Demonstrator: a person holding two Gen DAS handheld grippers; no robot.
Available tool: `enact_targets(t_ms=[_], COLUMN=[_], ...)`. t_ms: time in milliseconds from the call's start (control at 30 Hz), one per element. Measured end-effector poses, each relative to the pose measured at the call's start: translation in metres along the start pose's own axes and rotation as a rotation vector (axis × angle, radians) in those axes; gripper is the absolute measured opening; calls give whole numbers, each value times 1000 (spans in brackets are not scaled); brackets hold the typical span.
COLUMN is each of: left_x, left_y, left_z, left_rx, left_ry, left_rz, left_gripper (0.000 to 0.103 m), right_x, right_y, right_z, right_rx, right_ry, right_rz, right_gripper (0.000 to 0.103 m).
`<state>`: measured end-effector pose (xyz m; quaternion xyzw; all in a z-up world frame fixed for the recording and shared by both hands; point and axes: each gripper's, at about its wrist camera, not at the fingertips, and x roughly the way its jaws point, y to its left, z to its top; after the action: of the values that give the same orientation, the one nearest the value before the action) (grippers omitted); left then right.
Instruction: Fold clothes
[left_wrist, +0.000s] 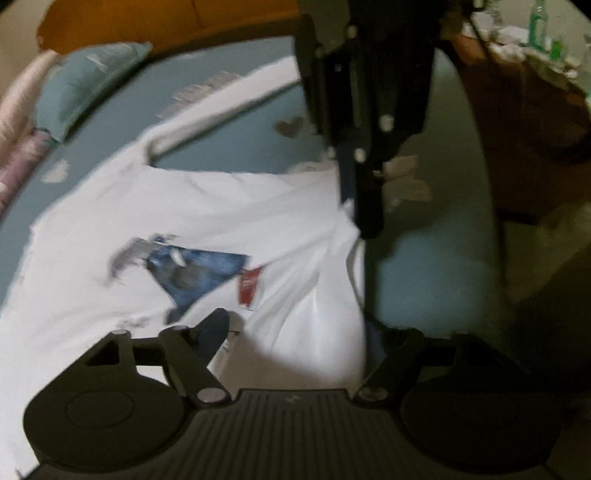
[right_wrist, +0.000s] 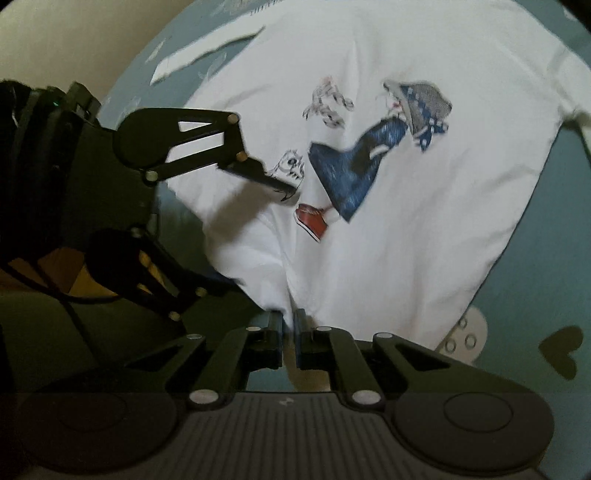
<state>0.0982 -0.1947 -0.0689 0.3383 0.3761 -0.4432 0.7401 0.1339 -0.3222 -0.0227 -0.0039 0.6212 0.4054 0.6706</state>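
White T-shirt, mid-fold on bed

White cotton T-shirt with a printed blue-jeans-and-sneakers graphic (right_wrist: 369, 155): spread across the centre of both views on a grey-blue bed sheet patterned with hearts (left_wrist: 258, 140). One hem edge is gathered into a ridge at lower centre of the right wrist view.

Right gripper (right_wrist: 289, 328): fingers clenched on that bunched edge of cloth, a fold of white fabric pinched between them. In the left wrist view it stands at upper centre, its tip at the shirt's right-hand edge.

Left gripper (left_wrist: 295, 332): fingers released and standing apart, one over the print, the other off the cloth's edge; nothing pinched. In the right wrist view it shows at middle left, one finger (right_wrist: 258, 173) over the shirt.

Teal pillow (left_wrist: 88, 81): upper left of the left wrist view, clear of the shirt.

Step in hand, as judged: securing the near edge for a first fold. Next move likely calls for the left gripper to close on the same edge, then both to carry it across the print, keeping the edge taut.
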Motion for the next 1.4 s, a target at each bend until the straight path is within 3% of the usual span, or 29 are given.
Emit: enact_targets(t_ms=[100, 200, 533, 733, 900, 1033, 1267, 1400], left_x=[0, -9, -63, -51, -39, -60, -83, -74], left_y=[1, 14, 91, 134, 137, 137, 172, 172], left_z=[-7, -14, -47, -69, -110, -137, -145, -167], left_rx=[-73, -171, -547, -742, -834, -861, -835, -831], left_ry=[69, 102, 141, 160, 280, 260, 171, 219], left_rz=[-93, -91, 86, 197, 172, 126, 141, 116], left_gripper=[69, 69, 70, 70, 71, 72, 70, 70], right_x=[10, 13, -23, -15, 15, 47, 43, 57], right_y=[-2, 3, 4, -3, 0, 1, 25, 39], right_z=[3, 4, 4, 34, 57, 60, 70, 79], right_rx=[-5, -36, 9, 88, 155, 205, 257, 246], right_ry=[40, 52, -123, -261, -302, -229, -312, -312], right_rz=[-12, -37, -84, -183, -285, -360, -497, -536], right_gripper=[17, 21, 37, 38, 39, 45, 48, 49])
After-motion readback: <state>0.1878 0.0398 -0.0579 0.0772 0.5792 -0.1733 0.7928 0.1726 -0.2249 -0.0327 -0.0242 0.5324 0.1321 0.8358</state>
